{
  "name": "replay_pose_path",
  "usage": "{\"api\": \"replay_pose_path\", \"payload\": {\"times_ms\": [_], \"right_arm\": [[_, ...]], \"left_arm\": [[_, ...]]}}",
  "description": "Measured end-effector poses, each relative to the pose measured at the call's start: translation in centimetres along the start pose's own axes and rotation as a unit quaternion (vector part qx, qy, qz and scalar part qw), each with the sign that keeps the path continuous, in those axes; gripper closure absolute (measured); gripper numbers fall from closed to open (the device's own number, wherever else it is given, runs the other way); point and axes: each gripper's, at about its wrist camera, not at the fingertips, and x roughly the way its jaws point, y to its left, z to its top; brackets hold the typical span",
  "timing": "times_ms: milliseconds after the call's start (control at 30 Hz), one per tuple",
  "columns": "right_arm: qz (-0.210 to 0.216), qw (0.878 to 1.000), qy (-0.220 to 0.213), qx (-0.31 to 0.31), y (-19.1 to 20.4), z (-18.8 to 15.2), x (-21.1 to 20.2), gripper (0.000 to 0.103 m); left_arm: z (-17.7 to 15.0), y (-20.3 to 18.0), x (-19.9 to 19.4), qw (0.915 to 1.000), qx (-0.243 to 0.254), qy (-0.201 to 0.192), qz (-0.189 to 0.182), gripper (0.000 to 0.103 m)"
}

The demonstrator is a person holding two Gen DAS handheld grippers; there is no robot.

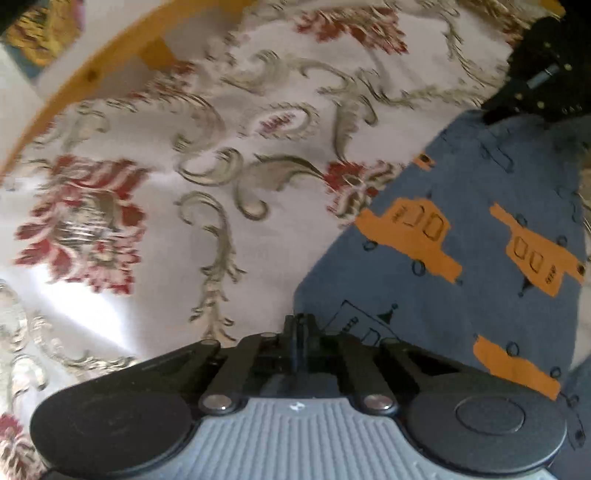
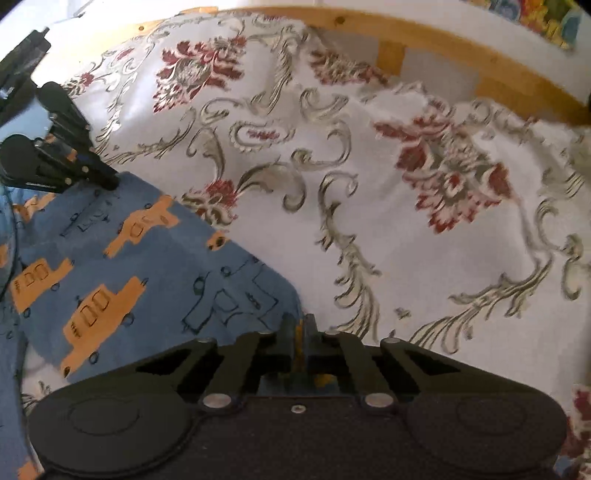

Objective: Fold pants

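Pants (image 1: 480,229), car print, both claws clamped

Supporting surface is a bed with a pale wooden frame (image 2: 436,35), a curved rail showing along the far edge in both wrist views. The bed is covered by a white bedspread (image 1: 155,236) woven with red flowers and grey-green scrollwork; the cloth shows soft creases and a brighter sunlit patch at the left. Lying directly on the bedspread are the pants (image 2: 122,254), blue fabric printed with orange cars and dark outline cars. They lie fairly flat, one straight edge running diagonally across the floral pattern
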Motion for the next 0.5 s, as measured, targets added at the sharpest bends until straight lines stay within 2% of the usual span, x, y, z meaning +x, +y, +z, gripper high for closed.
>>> {"api": "replay_pose_path", "payload": {"times_ms": [167,233,400,500], "right_arm": [[-0.057,0.997,-0.053,0.006,0.1,1.3,-1.2,0.1],[-0.077,0.995,-0.062,-0.003,0.3,2.0,-1.1,0.1],[-0.118,0.992,-0.03,-0.016,0.5,2.9,1.8,0.1],[-0.127,0.992,0.0,-0.011,0.5,2.6,3.7,0.094]], "left_arm": [[0.5,0.5,-1.4,0.9971,-0.034,-0.038,0.057,0.1],[0.9,0.6,-1.1,0.996,-0.039,-0.042,0.068,0.1],[1.2,1.5,1.4,0.9952,-0.082,-0.037,0.04,0.097],[0.9,2.4,2.7,0.9943,-0.098,-0.031,0.026,0.081]]}}
